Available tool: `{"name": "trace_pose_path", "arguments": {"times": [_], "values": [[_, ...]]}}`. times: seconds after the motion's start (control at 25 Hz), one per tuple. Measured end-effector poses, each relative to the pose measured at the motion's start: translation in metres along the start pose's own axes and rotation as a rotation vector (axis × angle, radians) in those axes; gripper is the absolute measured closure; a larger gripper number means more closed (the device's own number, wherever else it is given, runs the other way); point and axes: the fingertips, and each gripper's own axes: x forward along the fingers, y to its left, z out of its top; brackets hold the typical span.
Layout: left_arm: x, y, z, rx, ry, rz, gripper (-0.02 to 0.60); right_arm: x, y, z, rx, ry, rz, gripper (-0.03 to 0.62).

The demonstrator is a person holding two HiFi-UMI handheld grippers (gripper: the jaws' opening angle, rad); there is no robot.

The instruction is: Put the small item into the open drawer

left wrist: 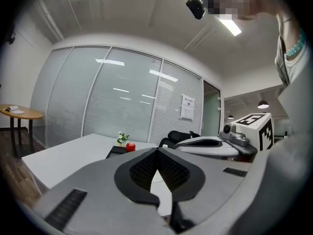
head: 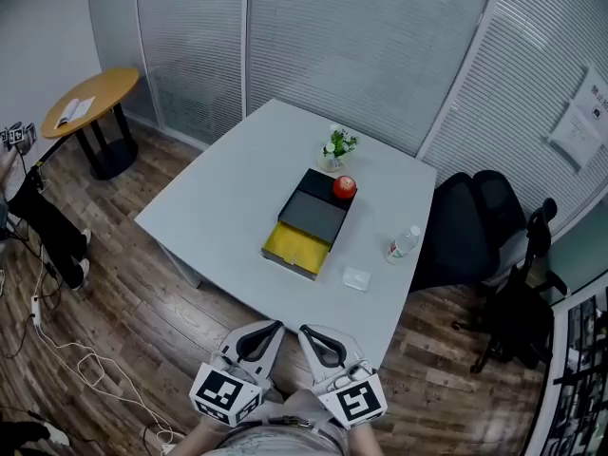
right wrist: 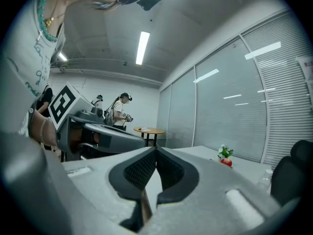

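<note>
Well short of the worktop [head: 228, 198], both tools hang at the person's waist: the left hand-held gripper [head: 277, 327] and the right hand-held gripper [head: 304, 331] each have their jaws pressed together with nothing between them, so nothing is picked up yet. The main risk, as I judge it, is the grasp itself. The small item [head: 356, 278] is low and pale against a pale surface, and jaws that come down closed or off-centre could nudge it toward the near edge rather than catch it. A reach from the right could also brush the water bottle [head: 403, 244], which stands near it and looks easy to tip. At the drop, a careless release could land the piece on the rim of the yellow drawer [head: 293, 248] instead of inside, or a swing could jog the red apple [head: 344, 187] resting on top of the black drawer unit [head: 313, 212]. The item lies flat on the worktop just beside the open drawer's front right corner, apart from it. It looks whitish, perhaps translucent, with rounded corners; it is too small to name more exactly.
</note>
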Motion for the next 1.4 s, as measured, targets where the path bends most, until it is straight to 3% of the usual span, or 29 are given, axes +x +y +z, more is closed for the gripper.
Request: {"name": "trace_pose_path", "arguments": {"times": [0.68,1.4], "values": [[0.010,0.043,-0.007,-0.053,0.028,0.022,0.584,0.043,-0.007,-0.005,-0.007,0.044,0.047,0.591],[0.127,0.088,0.024,-0.027,0.061,-0.063,0.584,0.114,-0.118,0.010,0.025,-0.011,0.005,0.591]]}}
